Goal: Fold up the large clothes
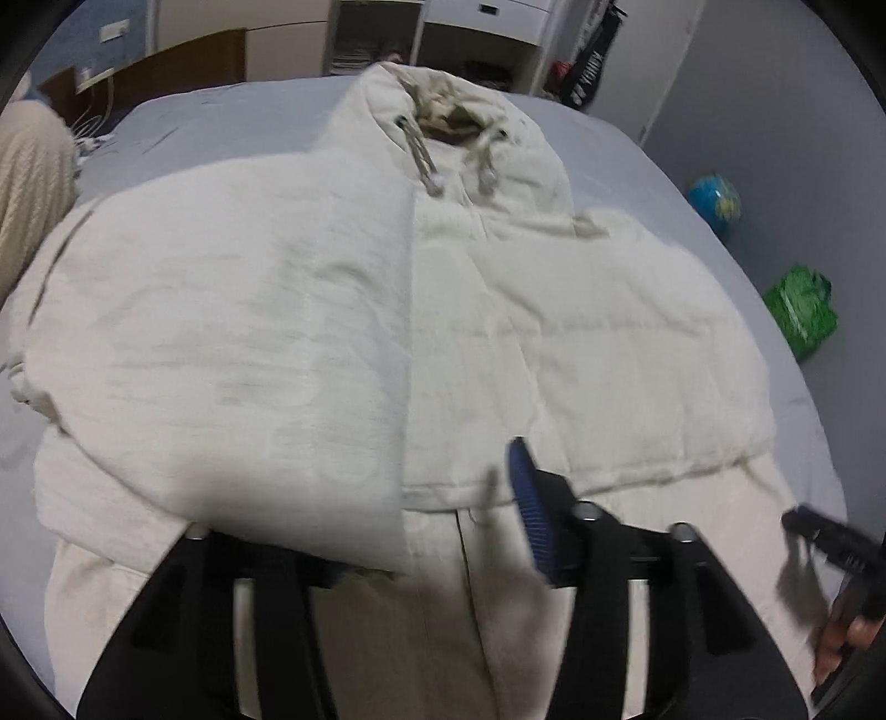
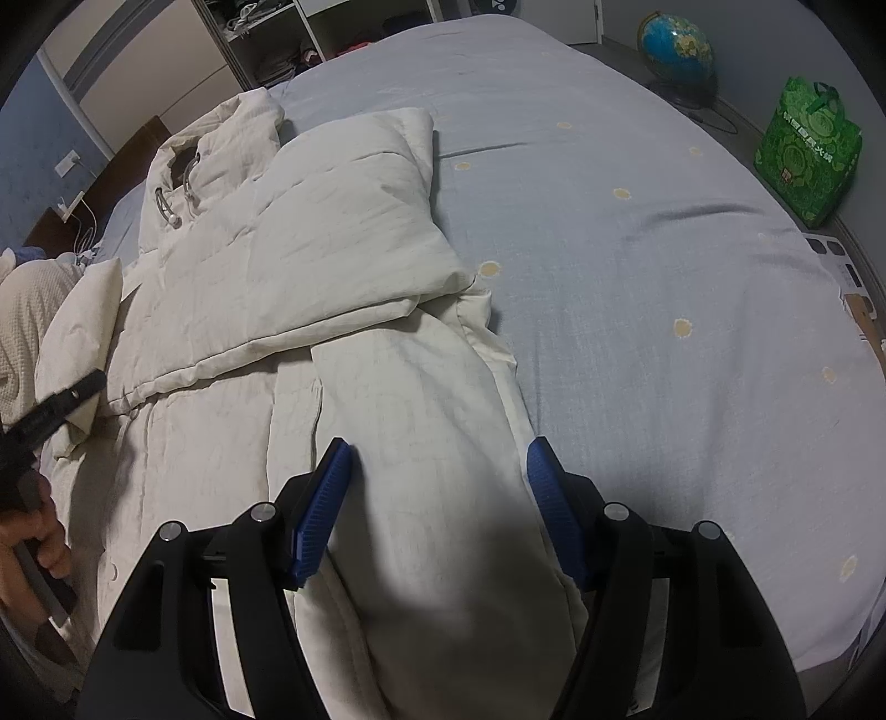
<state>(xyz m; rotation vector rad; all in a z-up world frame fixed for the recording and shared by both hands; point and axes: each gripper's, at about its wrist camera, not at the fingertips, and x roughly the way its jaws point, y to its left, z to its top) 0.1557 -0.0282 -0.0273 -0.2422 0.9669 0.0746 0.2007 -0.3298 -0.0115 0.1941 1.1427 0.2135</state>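
Note:
A large cream hooded padded jacket (image 1: 554, 332) lies front-up on the blue-grey bed (image 1: 232, 122), hood (image 1: 443, 122) at the far end. One sleeve (image 1: 249, 343) is folded across its chest and drapes over the left finger of my left gripper (image 1: 387, 526); only the right blue pad (image 1: 531, 509) shows, jaws apart. In the right wrist view the jacket (image 2: 332, 249) lies left of centre, and my right gripper (image 2: 437, 498) is open, straddling the other sleeve (image 2: 432, 443) near its cuff. The right gripper also shows in the left view (image 1: 830, 543).
The bed sheet (image 2: 664, 277) stretches wide to the right of the jacket. A globe (image 2: 675, 44) and a green bag (image 2: 808, 155) stand on the floor beyond the bed. A knitted cream blanket (image 1: 33, 177) lies at the left. Shelves (image 1: 376, 33) stand behind.

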